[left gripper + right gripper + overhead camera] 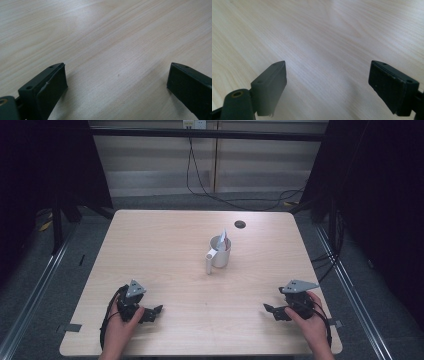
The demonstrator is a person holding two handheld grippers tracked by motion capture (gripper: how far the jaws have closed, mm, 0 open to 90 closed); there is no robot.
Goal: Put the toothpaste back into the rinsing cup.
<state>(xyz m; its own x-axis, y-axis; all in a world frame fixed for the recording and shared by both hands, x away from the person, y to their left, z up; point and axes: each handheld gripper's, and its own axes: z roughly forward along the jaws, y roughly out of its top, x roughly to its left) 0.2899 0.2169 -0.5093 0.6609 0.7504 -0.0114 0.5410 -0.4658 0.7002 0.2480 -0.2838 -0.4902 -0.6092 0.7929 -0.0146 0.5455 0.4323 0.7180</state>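
The left gripper (150, 312) rests low at the near left of the pale wooden table (165, 240), jaws spread wide and holding nothing. The white ceramic mug (220, 252), with a white packet (223, 239) standing in it, sits mid-table, well apart from both tools. The right gripper (272, 311) at near right is likewise wide and empty; judged a starting stance, the next move calls for a forward reach to the mug.

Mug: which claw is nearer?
Roughly even; right maybe slightly. The mug stands mid-table. The left claw rests near the front edge, to the mug's near left; the right claw near the front edge, to its near right. Both are open, well short of it.
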